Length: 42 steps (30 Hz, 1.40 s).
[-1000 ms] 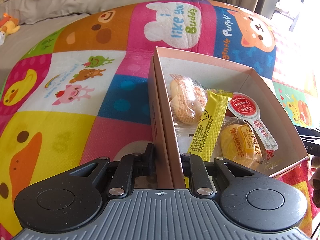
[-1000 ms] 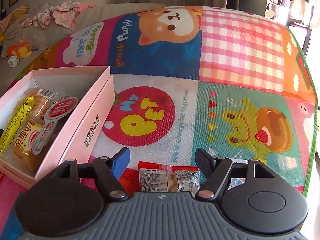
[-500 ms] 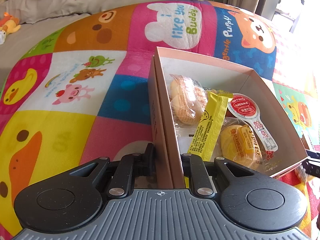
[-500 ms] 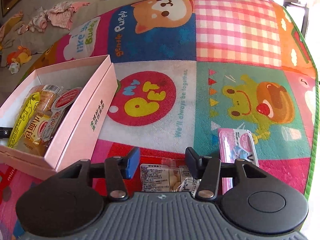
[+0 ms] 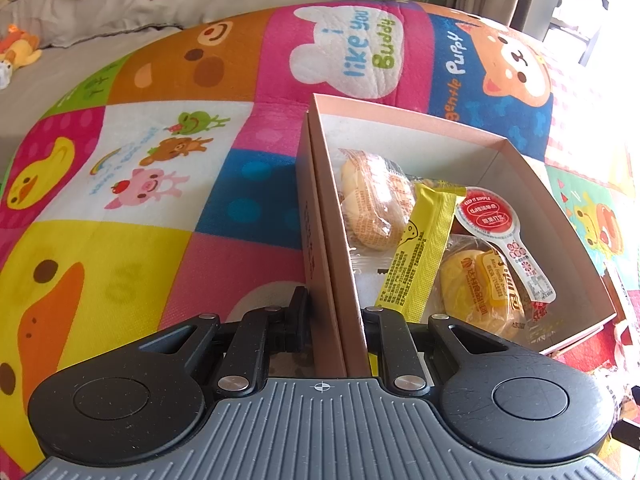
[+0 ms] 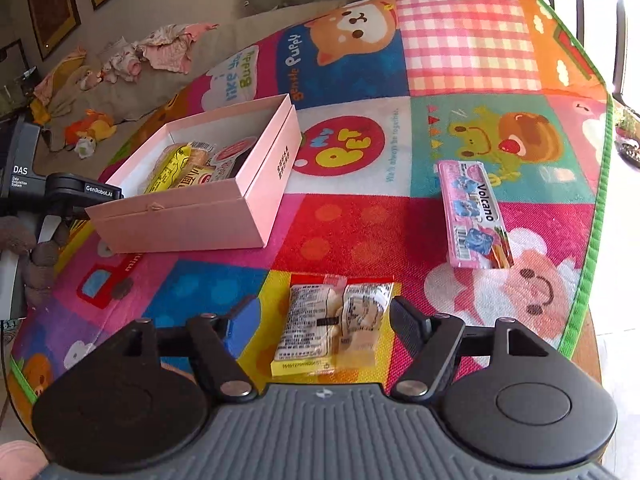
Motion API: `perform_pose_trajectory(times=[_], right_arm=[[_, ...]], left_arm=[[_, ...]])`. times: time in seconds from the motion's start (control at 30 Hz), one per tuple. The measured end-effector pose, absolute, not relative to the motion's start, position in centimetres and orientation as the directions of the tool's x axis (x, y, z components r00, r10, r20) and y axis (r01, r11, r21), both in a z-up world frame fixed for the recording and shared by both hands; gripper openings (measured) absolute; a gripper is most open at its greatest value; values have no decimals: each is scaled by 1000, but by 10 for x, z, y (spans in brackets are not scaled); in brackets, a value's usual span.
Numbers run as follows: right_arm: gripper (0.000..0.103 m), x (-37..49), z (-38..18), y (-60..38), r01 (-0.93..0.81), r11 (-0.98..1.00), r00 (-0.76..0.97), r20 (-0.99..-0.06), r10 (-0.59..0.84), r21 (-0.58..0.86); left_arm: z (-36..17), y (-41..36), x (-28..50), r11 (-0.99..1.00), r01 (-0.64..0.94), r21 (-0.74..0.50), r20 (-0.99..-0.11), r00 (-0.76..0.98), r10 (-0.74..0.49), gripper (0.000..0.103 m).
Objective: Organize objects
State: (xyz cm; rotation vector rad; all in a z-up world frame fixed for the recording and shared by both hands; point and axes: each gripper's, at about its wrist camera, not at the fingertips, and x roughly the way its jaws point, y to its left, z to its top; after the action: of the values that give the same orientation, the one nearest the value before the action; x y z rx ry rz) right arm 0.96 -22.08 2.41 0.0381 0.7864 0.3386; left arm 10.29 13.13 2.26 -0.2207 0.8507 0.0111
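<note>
My left tool (image 5: pixel 334 320) is pinched on the near side wall of the pink box (image 5: pixel 400 128), one finger outside and one inside, to keep the box from sliding on the play mat (image 5: pixel 120 248) while items are loaded. My right tool (image 6: pixel 320 320) is spread wide, its fingers flanking the clear snack packet (image 6: pixel 334 320) that lies flat on the mat; I judge this the next item to pick. The box holds a wrapped bread roll (image 5: pixel 374 200), a yellow sachet (image 5: pixel 420 248), a red-lidded spoon-shaped pack (image 5: pixel 496 224) and a yellow cake packet (image 5: pixel 476 284). The pink Volcano pack (image 6: pixel 474 216) lies well apart, outside the box.
</note>
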Motion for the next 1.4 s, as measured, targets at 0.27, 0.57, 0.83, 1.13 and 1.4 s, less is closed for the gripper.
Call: perform_pose_trajectory(times=[0.27,0.57,0.83,1.13,1.4], right_arm=[[73,-17,34,-206,-343,937,699,-649,302,66],[76,-8,23,-208,-299,950,678,-681,278,90],[84,12,26,-200,-282,959,698,-677,232,37],[69,27,8,-192,-256,966,658,-729,190,20],[54,1,19,-181,-354,930,580,-757,300,97]], left_arm=[[23,131,103,977,-99,-190,-746,661,-78,19],[23,131,103,977,-100,-191,-746,661,-78,19],[23,131,103,976,-102,-193,-745,662,-78,19],[24,128,104,981,-92,-173,-753,654,-71,19],[25,126,105,983,-89,-159,-761,646,-64,18]])
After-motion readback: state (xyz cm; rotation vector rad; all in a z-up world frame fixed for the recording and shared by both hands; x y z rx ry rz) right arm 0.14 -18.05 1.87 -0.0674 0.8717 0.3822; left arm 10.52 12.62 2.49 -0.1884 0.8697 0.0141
